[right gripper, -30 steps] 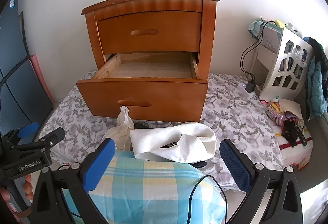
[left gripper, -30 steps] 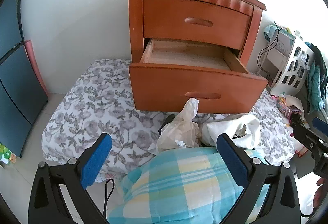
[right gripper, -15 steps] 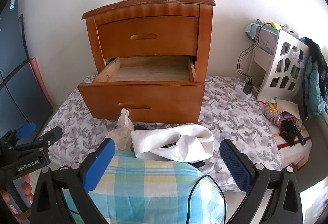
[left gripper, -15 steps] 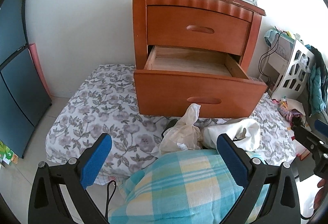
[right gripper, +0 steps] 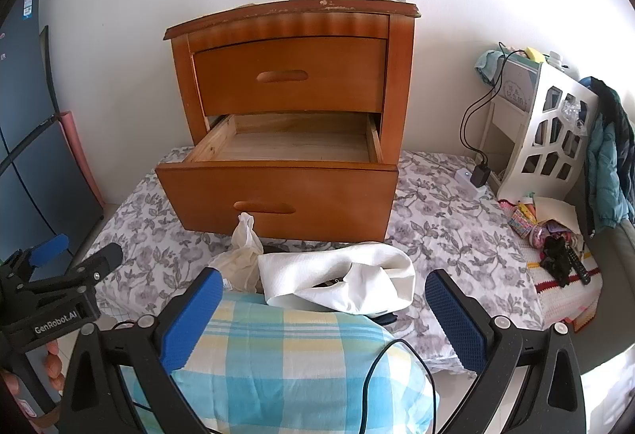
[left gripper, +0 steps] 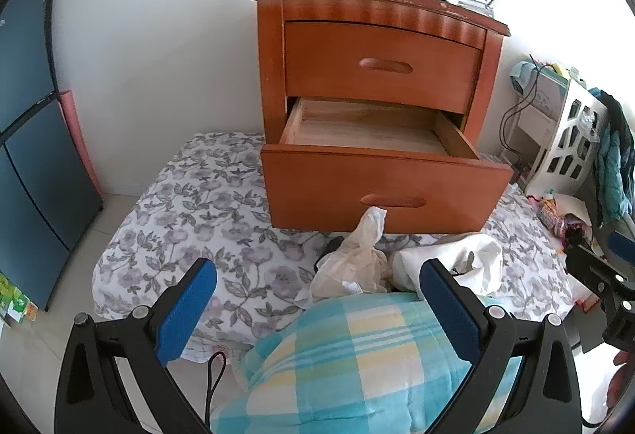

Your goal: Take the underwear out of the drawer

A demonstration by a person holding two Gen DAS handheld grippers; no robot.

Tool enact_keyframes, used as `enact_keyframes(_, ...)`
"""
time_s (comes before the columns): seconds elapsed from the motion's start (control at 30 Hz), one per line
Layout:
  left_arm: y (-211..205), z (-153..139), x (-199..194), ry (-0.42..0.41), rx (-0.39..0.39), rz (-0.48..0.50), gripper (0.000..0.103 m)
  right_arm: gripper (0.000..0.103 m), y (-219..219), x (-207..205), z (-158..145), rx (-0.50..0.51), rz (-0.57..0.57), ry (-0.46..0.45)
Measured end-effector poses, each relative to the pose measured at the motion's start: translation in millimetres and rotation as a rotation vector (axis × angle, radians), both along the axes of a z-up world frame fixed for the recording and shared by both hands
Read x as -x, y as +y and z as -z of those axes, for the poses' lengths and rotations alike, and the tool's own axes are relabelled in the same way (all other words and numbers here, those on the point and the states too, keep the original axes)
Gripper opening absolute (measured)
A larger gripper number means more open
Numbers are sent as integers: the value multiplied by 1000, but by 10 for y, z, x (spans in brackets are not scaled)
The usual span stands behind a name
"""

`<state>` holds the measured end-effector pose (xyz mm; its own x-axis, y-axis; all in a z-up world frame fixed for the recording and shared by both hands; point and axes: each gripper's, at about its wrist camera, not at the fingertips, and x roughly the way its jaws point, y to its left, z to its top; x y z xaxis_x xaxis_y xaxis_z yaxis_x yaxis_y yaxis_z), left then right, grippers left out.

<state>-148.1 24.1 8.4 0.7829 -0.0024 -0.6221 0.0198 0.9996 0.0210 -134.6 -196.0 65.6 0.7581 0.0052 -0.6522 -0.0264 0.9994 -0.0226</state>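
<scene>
Wooden drawer [right gripper: 278, 196] pulled open, bare-bottomed; crumpled white underwear [right gripper: 337, 281] lies before it.

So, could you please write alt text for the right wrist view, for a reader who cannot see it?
The open right gripper points at a wooden nightstand whose lower drawer is pulled out, with nothing visible inside. White underwear lies on the floral sheet in front, beside a checked pillow; the left gripper shows at the left edge.
</scene>
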Motion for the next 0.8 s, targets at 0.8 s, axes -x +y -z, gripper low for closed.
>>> enact_keyframes(0.8,24,21,-2,3,1,-29,102,103,-4,7,0,0,4,4)
